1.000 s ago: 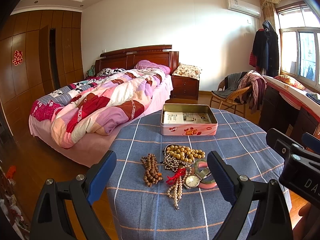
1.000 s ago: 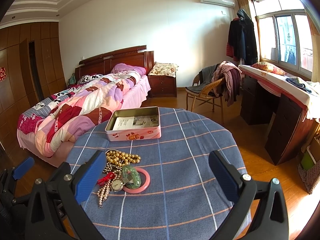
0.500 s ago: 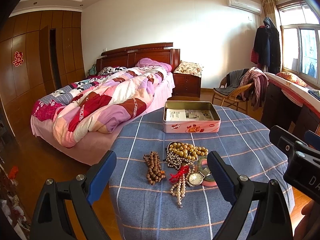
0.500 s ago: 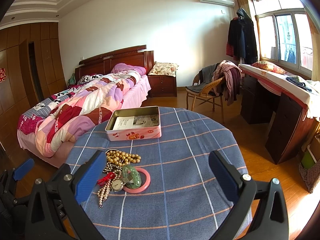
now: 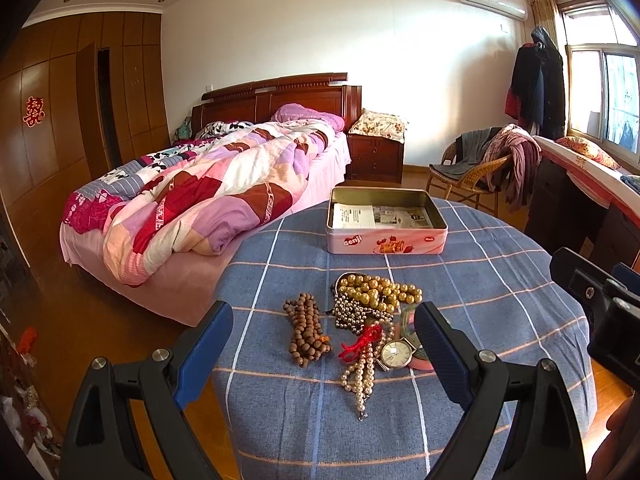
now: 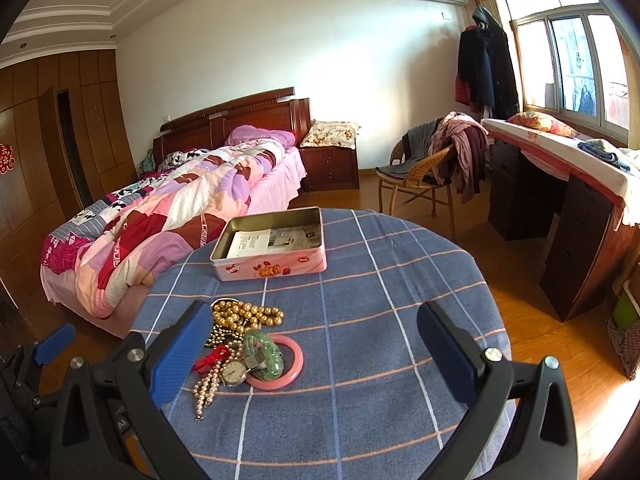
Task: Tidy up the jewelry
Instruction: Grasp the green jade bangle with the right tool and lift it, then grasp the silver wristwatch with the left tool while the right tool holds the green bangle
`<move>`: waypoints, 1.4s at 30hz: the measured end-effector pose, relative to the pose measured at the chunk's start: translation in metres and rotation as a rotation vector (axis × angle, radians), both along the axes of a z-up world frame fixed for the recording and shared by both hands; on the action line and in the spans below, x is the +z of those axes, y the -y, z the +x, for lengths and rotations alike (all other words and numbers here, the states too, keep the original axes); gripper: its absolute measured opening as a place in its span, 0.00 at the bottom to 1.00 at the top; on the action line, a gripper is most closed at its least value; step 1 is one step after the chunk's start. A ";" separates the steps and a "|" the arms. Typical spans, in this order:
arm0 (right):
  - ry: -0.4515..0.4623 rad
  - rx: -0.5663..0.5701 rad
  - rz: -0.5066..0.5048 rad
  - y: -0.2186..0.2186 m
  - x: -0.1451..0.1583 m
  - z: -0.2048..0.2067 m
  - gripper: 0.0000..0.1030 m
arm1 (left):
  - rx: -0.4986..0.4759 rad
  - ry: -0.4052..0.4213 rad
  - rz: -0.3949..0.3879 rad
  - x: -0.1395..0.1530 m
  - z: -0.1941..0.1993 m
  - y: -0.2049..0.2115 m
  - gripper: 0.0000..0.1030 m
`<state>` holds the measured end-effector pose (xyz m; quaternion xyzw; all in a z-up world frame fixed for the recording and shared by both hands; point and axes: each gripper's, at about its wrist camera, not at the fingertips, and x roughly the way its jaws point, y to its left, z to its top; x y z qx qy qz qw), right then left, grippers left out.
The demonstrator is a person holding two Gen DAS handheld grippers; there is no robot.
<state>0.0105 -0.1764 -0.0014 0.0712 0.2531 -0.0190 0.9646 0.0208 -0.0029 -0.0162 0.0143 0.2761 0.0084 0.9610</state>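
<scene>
Nothing is sorted yet: the jewelry pile (image 5: 372, 320) lies heaped on the desk (image 5: 500, 300), with the wooden bead string (image 5: 306, 334) just beside it and the open pink tin (image 5: 386, 220) well behind. Left tongs (image 5: 320, 348) and right tongs (image 6: 316, 344) both gape wide, holding nothing. Next seems to be picking one piece to carry to the tin, which reads "cenji".

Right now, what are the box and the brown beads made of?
The box looks like thin metal: a shiny dull-gold inside and a printed pink outside. The brown beads look like wood, matte and a bit rough, though seeds are possible.
</scene>
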 end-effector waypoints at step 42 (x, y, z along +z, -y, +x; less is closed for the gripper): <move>-0.372 0.380 0.286 0.020 -0.079 0.118 0.20 | -0.508 -0.269 -0.100 -0.067 0.086 0.018 0.52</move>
